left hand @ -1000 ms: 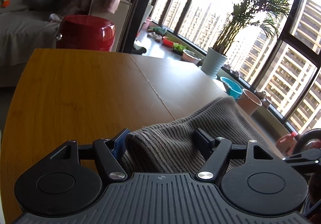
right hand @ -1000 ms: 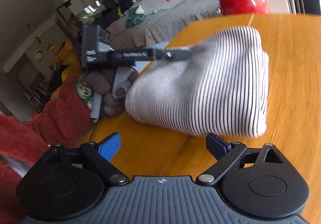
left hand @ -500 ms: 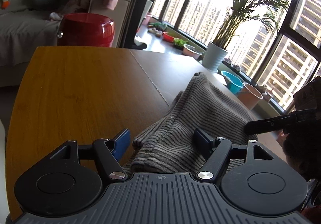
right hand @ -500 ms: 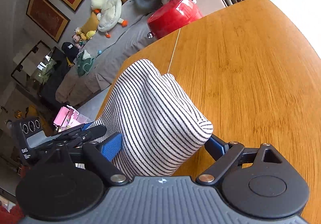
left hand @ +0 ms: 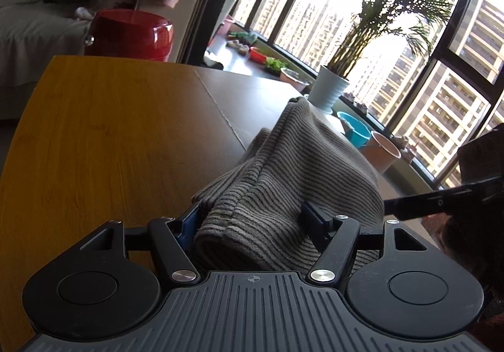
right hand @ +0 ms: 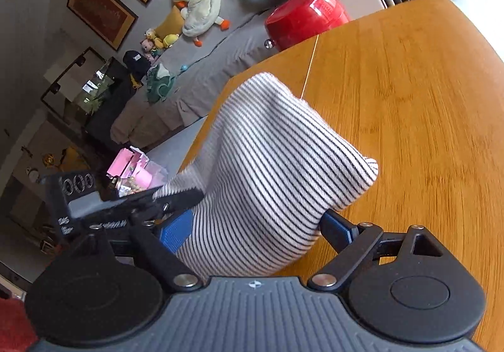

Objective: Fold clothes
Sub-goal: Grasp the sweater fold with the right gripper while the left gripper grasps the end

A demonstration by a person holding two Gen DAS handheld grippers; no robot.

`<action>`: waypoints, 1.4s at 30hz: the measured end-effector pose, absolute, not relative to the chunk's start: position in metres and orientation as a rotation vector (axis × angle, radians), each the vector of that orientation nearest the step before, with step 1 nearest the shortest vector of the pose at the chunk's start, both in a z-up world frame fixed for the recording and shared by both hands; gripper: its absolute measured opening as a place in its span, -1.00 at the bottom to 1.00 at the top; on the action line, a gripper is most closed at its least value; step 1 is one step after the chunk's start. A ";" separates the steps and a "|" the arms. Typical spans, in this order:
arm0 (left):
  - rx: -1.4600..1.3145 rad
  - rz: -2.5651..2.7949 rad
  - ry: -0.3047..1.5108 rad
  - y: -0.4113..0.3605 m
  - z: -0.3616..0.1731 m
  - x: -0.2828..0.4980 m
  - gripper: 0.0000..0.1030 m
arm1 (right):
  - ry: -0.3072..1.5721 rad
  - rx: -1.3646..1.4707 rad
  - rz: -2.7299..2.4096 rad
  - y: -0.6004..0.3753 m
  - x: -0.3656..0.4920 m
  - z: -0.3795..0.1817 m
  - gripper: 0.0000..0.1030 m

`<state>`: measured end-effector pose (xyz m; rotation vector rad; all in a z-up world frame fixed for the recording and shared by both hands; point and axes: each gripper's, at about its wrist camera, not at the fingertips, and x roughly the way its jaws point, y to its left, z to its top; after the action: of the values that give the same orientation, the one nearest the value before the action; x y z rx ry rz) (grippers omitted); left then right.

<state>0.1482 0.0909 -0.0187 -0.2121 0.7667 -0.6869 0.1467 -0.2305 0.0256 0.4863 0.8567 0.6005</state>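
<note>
I hold a two-finger gripper in each hand over a warm orange-brown wooden table (left hand: 94, 137). A folded bundle of white knit cloth with thin dark stripes (right hand: 271, 169) is lifted partly above the table, and both grippers reach into it.

My left gripper (left hand: 252, 219) has its fingers spread wide. The thick folded edge of the cloth fills the gap between them and rests against the blue pad on the left finger (left hand: 189, 222); the jaws do not look pressed together on it, so I judge this a loose cradle rather than a firm pinch.

My right gripper (right hand: 255, 229) is likewise wide apart, with the bundle sitting between its blue-tipped fingers (right hand: 174, 230). Seen from here, the left gripper's black tip touches the cloth just beside my left finger.

I judge the step in hand to be gathering the folded bundle for another fold or for setting it down. The next move calls for closing both grippers on the edges, then lowering the cloth flat.

A glossy red round stool (right hand: 305, 18) stands beyond the table's far edge.
</note>
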 end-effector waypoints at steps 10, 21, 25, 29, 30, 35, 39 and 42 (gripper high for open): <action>-0.177 -0.887 0.800 0.040 -0.025 0.098 0.61 | 0.668 0.243 0.412 -0.218 0.196 0.041 0.75; -0.323 -0.766 0.690 0.098 -0.001 0.121 0.20 | 0.463 0.170 0.345 -0.254 0.135 0.069 0.63; -0.295 -0.740 0.728 0.087 -0.010 0.138 -0.01 | 0.488 0.036 0.420 -0.212 0.135 0.082 0.09; -0.264 -0.789 0.745 0.065 -0.021 0.136 -0.03 | 0.486 -0.138 0.492 -0.146 0.147 0.085 0.23; -0.271 -0.802 0.745 0.063 -0.022 0.135 -0.03 | 0.509 -0.178 0.510 -0.131 0.152 0.082 0.34; -0.244 -0.873 0.736 0.053 -0.030 0.117 0.00 | 0.608 -0.380 0.519 -0.093 0.163 0.054 0.38; -0.288 -0.855 0.724 0.070 -0.032 0.116 0.02 | 0.623 -0.442 0.514 -0.099 0.152 0.045 0.14; -0.322 -0.830 0.731 0.079 -0.035 0.123 0.00 | 0.615 -0.341 0.515 -0.113 0.146 0.058 -0.32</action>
<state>0.1233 0.0791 -0.0345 -0.3223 0.7308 -0.8296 0.1458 -0.1134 0.0575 -0.3413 0.6147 0.5147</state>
